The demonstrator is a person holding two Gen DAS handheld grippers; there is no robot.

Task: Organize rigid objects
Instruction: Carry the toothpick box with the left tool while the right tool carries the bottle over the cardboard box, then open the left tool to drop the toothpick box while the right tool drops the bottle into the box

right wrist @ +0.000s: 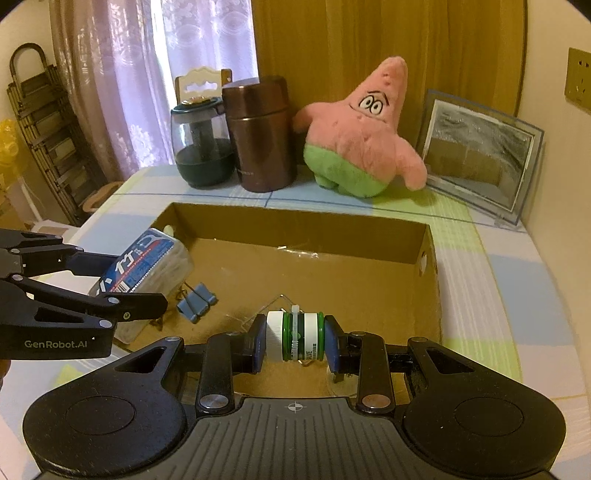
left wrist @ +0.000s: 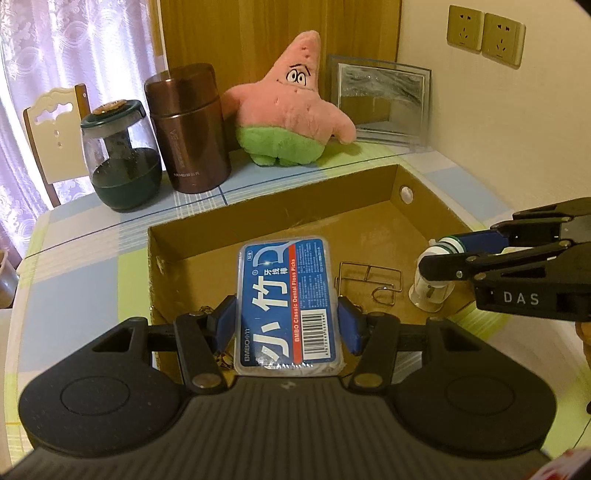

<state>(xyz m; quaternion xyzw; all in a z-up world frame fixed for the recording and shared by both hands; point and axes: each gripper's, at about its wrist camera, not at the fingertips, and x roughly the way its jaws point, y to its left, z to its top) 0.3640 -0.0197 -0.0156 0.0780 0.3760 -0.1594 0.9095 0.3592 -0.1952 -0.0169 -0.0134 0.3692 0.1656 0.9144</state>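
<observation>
- Nearest the left wrist camera, the left gripper [left wrist: 287, 325] pinches a flat box of dental floss picks [left wrist: 286, 302] by its long sides, the blue pads pressed on the clear plastic edges.
- That box has a blue label with white characters and a barcode, and it hangs tilted over the near left part of a shallow cardboard tray [left wrist: 424, 184].
- Closest to the right wrist camera, the right gripper [right wrist: 295, 341] clamps a small bottle [right wrist: 295, 338] end to end, lying sideways between the pads; it has a white cap and green and white bands.
- The bottle is held low over the near right part of the tray [right wrist: 295, 225].
- On the tray floor lie blue binder clips [right wrist: 195, 301] near the left gripper, and a bent wire puzzle [left wrist: 369, 278] towards the middle.
- A small clear cup [left wrist: 430, 291] stands in the tray just below the right gripper [left wrist: 441, 254].
- Behind the tray, on the checked tablecloth [left wrist: 74, 266], stand a dark glass jar [left wrist: 120, 162], a brown steel flask [left wrist: 188, 129], a pink star plush toy [left wrist: 291, 107] and a glass picture frame [left wrist: 380, 99] leaning against the wall.
- Two wall sockets [left wrist: 484, 35] sit on the wall above the frame.
</observation>
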